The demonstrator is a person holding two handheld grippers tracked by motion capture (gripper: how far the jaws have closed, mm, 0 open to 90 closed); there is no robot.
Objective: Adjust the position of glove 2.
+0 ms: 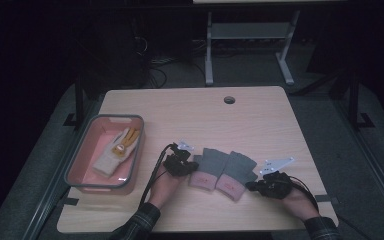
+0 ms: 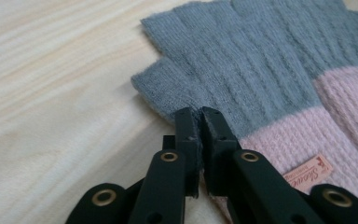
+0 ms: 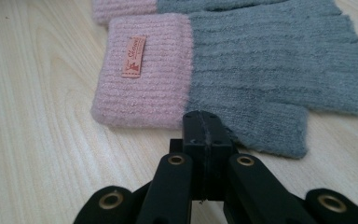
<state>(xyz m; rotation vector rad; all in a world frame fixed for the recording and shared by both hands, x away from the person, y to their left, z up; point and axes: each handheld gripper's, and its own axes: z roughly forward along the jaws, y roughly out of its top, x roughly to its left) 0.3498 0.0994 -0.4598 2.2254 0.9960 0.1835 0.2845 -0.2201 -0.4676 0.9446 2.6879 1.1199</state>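
Pinching, left gripper [image 2: 200,112]: clamped on left glove [image 1: 209,167] edge.
Right gripper [image 3: 207,116]: pressed together, empty, at right glove's [image 3: 242,74] 6 o'clock.
Risk: thin knit bite may slip.

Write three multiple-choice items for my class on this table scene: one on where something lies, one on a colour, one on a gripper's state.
1. Where does the yellow and white glove lie?
A. in the pink bin
B. on the table's far edge
C. under the grey gloves

2. What colour are the cuffs of the two grey gloves?
A. green
B. pink
C. black

3. How does the right gripper stand?
A. wide open over a glove
C. holding the bin's rim
B. shut, with nothing between its jaws

Answers: 1 A, the high view shows it inside the bin; 2 B, both gripper views show pink ribbed cuffs; 3 B, the right gripper view shows its jaws pressed together just short of the glove.
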